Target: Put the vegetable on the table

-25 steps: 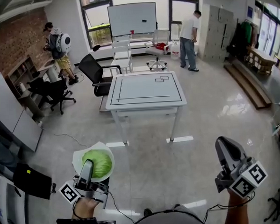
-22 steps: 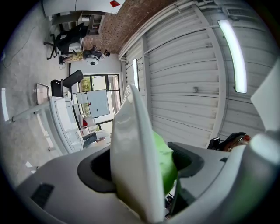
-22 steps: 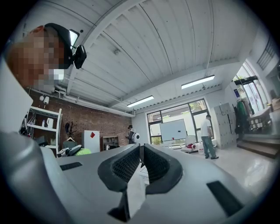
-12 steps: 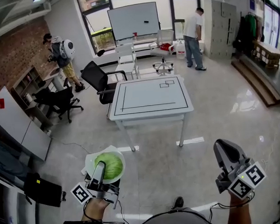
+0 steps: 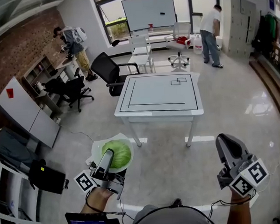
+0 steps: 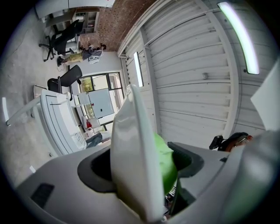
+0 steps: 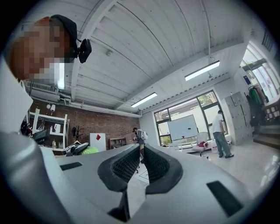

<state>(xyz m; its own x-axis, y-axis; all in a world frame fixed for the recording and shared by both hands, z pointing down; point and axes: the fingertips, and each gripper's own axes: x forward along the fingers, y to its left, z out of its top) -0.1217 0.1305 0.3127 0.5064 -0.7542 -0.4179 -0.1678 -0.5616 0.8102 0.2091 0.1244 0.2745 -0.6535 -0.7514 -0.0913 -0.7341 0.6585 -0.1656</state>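
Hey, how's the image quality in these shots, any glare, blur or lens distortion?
Head view: window light glares off the glossy floor, and the room's edges bow. Left gripper view: strong fisheye with black corners; the white plate sits so close that it looks soft, and the ceiling light blows out. Right gripper view: same fisheye; the windows are bright.

Vegetable (image 5: 118, 152) on plate (image 5: 99, 148) (table (image 5: 157, 92) ahead)

Head view: looking steeply down from head height onto table (image 5: 157, 92) in upper centre. Left gripper view: lying rolled sideways, pressing close against plate (image 6: 131, 153), sharing table (image 6: 59, 120) at left. Right gripper view: facing level across room, sharing whiteboard (image 7: 183, 127) with head view's top.
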